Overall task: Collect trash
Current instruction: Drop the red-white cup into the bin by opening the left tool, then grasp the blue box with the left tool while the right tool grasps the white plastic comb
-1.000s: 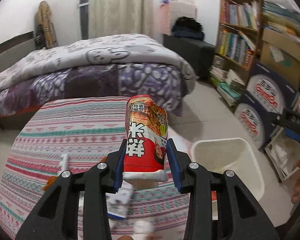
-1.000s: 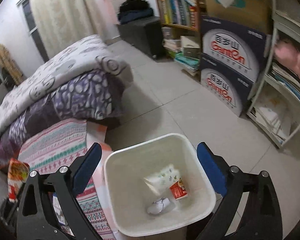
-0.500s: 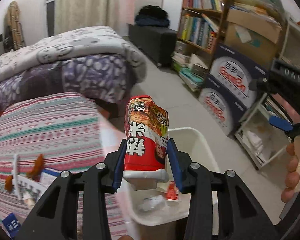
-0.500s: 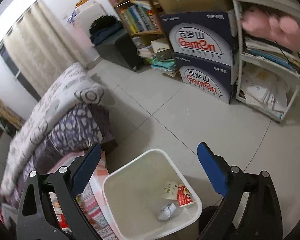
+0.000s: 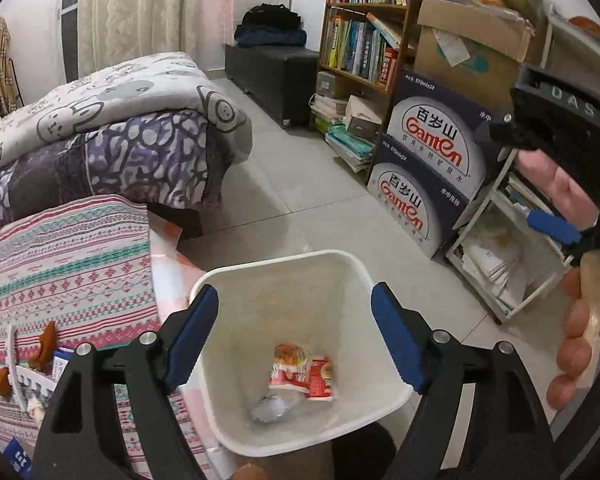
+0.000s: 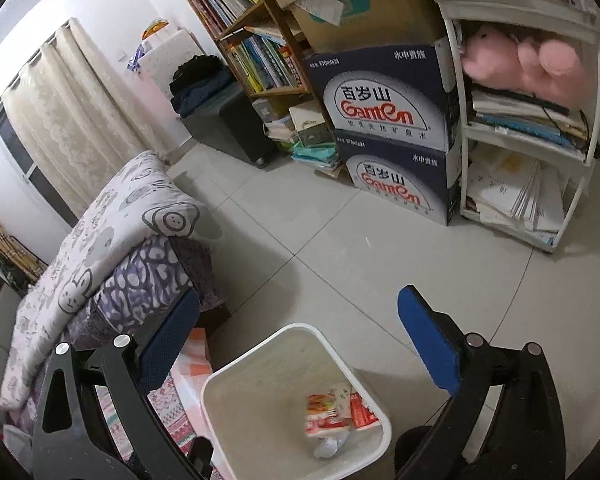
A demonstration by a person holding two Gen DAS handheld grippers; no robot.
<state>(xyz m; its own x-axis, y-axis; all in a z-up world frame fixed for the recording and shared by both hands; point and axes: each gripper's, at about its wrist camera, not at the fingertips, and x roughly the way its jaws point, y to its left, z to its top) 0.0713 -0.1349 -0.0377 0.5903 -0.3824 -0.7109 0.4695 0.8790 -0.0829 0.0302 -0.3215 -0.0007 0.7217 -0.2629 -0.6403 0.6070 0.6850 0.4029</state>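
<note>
Opening my left gripper (image 5: 292,336) above the bin (image 5: 360,276), empty-jawed, with the red snack packet (image 5: 290,366) lying inside and my right gripper (image 6: 298,340) spread empty, I risk clipping the bin's rim and tipping it.

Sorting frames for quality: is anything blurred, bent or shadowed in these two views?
Left wrist view: fisheye bends the bookshelf; red packet in the white bin is smeared. Right wrist view: the packet is blurred too; the bed casts a soft shadow on the floor.
</note>
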